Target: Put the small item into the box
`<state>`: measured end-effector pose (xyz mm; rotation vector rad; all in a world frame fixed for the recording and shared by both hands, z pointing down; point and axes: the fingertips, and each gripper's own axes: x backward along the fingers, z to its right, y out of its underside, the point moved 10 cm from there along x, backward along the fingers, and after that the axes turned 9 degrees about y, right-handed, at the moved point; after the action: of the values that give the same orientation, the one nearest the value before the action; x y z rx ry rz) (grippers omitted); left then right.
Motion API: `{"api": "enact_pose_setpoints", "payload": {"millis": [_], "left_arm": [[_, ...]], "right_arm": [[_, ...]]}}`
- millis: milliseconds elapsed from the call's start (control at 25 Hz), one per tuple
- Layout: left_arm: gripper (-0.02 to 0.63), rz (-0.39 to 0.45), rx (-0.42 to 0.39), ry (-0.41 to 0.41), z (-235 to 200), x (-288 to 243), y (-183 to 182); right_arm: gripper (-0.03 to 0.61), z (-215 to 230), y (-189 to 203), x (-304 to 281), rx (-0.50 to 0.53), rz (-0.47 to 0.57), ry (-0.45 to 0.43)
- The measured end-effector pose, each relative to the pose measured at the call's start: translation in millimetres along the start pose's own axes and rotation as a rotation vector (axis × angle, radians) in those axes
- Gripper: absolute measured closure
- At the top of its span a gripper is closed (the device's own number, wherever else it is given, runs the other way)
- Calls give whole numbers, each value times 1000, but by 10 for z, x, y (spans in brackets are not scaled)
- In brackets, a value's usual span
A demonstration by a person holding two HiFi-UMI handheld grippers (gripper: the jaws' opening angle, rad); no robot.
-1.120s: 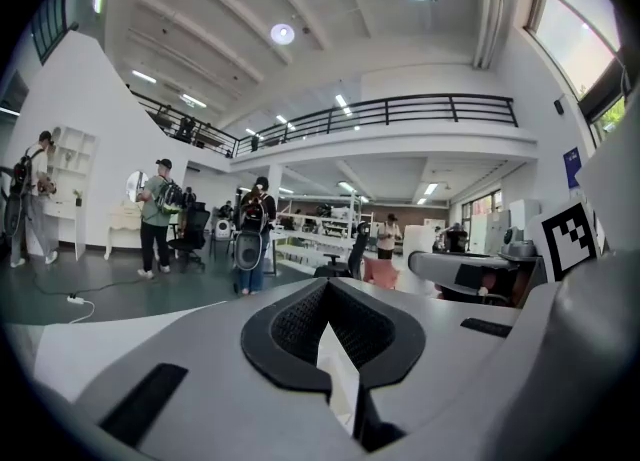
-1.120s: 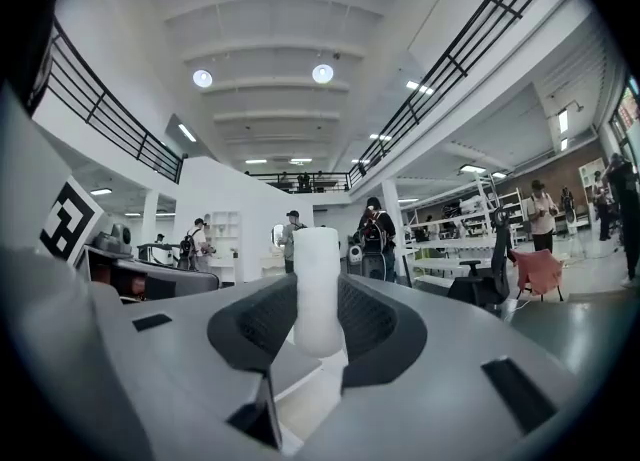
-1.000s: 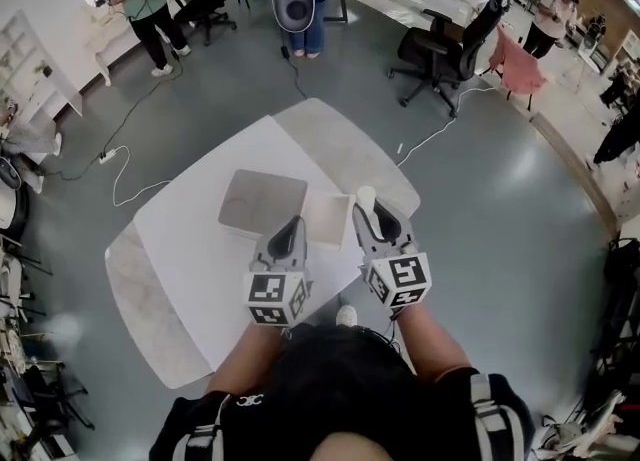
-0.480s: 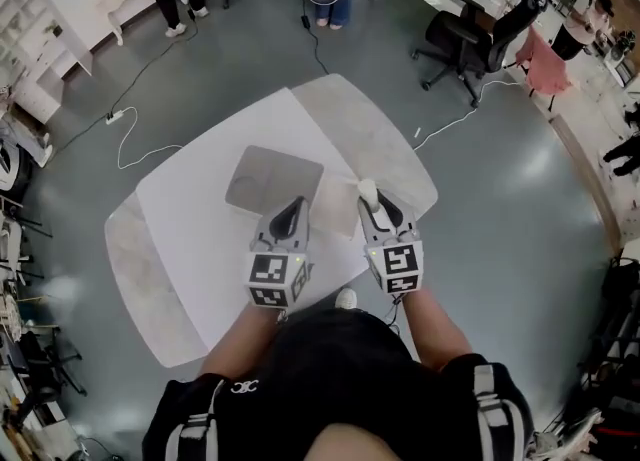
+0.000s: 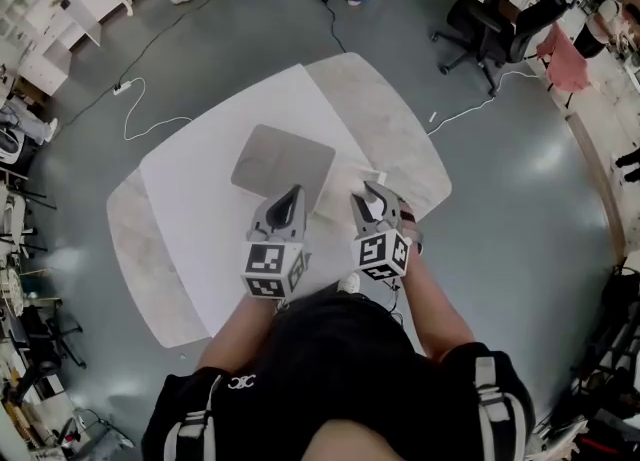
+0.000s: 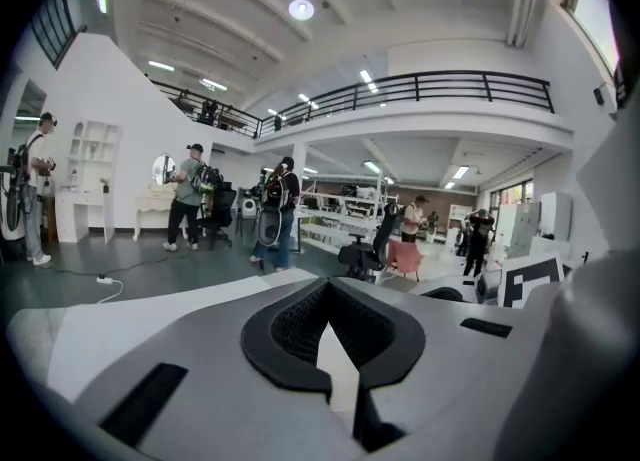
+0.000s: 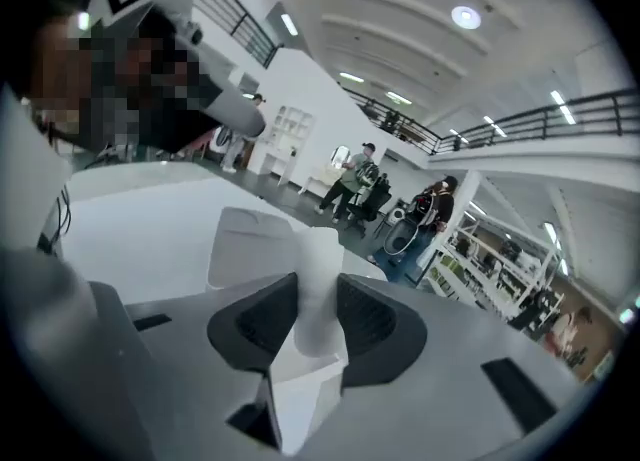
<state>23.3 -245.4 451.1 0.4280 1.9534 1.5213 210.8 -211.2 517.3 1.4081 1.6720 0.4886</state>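
My right gripper (image 5: pixel 371 205) is shut on a small white rounded item (image 7: pixel 316 284); both dark pads press its sides in the right gripper view. The item (image 5: pixel 368 207) shows white between the jaws in the head view. A small pale open box (image 5: pixel 336 197) lies on the white table (image 5: pixel 200 209), between the two grippers. A pale box shape (image 7: pixel 243 245) lies just left of and beyond the right jaws. My left gripper (image 5: pixel 288 202) hovers at the box's left side, its jaw tips together and nothing in them (image 6: pixel 325 294).
A flat grey square lid-like piece (image 5: pixel 283 161) lies on the table just beyond the box. The table's rounded marbled ends (image 5: pixel 385 129) stick out. Office chairs (image 5: pixel 495 24), a floor cable (image 5: pixel 150 99) and standing people (image 6: pixel 190 199) surround the table.
The head view has swung, so the table sits a little higher in frame. Both grippers stay beside the box, and the right one keeps hold of the white item.
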Motion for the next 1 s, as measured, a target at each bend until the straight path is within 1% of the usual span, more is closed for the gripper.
{"api": "enact_pose_setpoints", "payload": {"millis": [80,120,360,520,720,880,1000], "left_arm": [[607,-3,3,-12,-29,8,15],[608,-3,4,-19,-40,17,23],[609,-8,19,-70,-109,113,75],[609,-19,36,-104,-135,201,149],[607,-29,59,-153,-187,351,227],[608,-36,73,-193,-271,483,301],[608,-39,84,-214,-314,536,337]], "right_arm": [[457,-102,35,-87,106,-22,-28],[457,-148,59,-131,144,-37,-45],[457,-359,225,-404,257,-148,-163],[457,-504,362,-563,278,-233,-238],[457,-622,512,-716,284,-331,-297],[457,-709,579,-831,267,-369,-350],[457,-771,600,-907,287,-389,-396]]}}
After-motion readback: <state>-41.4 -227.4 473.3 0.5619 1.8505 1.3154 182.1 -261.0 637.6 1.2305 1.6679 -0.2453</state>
